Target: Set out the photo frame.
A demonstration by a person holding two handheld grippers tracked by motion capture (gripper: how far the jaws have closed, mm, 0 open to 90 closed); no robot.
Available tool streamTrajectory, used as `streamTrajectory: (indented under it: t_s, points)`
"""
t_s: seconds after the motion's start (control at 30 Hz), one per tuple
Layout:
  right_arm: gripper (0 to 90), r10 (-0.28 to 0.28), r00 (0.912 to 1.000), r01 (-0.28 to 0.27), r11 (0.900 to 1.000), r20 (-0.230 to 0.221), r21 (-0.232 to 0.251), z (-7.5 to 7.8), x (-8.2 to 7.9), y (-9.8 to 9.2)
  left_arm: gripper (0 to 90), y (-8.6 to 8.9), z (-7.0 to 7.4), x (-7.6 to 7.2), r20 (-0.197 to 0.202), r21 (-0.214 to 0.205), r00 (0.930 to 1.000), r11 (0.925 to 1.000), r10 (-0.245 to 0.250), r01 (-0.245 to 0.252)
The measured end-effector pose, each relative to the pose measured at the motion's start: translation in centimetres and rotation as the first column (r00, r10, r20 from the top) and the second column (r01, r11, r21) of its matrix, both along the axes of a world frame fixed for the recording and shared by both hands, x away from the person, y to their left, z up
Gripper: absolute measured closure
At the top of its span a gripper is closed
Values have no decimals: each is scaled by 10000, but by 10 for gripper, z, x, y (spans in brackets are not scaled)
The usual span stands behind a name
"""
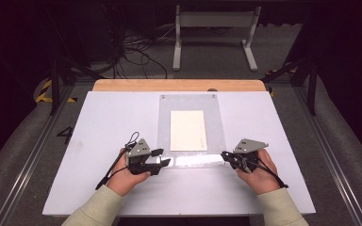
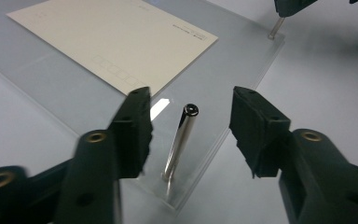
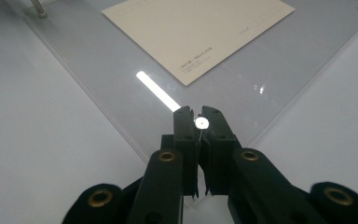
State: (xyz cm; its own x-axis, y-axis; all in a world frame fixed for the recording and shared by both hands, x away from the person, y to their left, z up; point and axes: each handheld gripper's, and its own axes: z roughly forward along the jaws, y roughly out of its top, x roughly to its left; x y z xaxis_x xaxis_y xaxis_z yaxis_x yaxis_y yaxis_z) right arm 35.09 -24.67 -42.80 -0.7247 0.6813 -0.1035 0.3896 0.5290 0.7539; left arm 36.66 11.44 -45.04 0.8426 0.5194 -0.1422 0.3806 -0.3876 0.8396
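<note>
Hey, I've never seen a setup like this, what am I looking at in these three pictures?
No robot here: a person holds a two-jaw tool in each hand. One picture looks down from above; the others come from cameras riding on each tool. On the white table lies a clear plastic sheet over a cream card, with metal pins standing at its corners. The left gripper is open, its jaws either side of one near pin, not touching. The right gripper is shut on the other near pin.

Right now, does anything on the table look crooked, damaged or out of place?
Nothing stands out. The cream card lies flat and square under the clear sheet. The left tongs stand open around one corner pin; the right tongs are shut on another pin.
</note>
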Motion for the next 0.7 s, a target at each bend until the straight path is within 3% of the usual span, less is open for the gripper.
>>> streamTrajectory:
  t_s: [0.13,0.2,0.27,0.43,0.5,0.7]
  points:
    - [851,174,9995,-168,9996,261,-232,-1,-3,1,529,0,0,2,-239,63,9992,9994,-334,335]
    - [851,328,9985,-315,9991,446,-281,-3,-5,0,484,4,4,1,-347,-259,9989,9992,-310,301]
    - [851,361,9978,-345,9990,557,-297,-4,-6,0,421,6,5,1,-280,-294,9991,9991,-321,312]
    - [848,583,9937,-535,9972,961,-523,-7,-11,0,358,13,18,-2,-103,-587,9999,9982,86,-92]
    - [845,730,9895,-630,9946,1246,-827,-8,-14,1,346,18,23,0,11,-753,9993,9964,382,-380]
    - [845,944,9800,-781,9921,1752,-977,-14,-21,-1,330,28,23,8,-206,-863,9953,9916,951,-965]
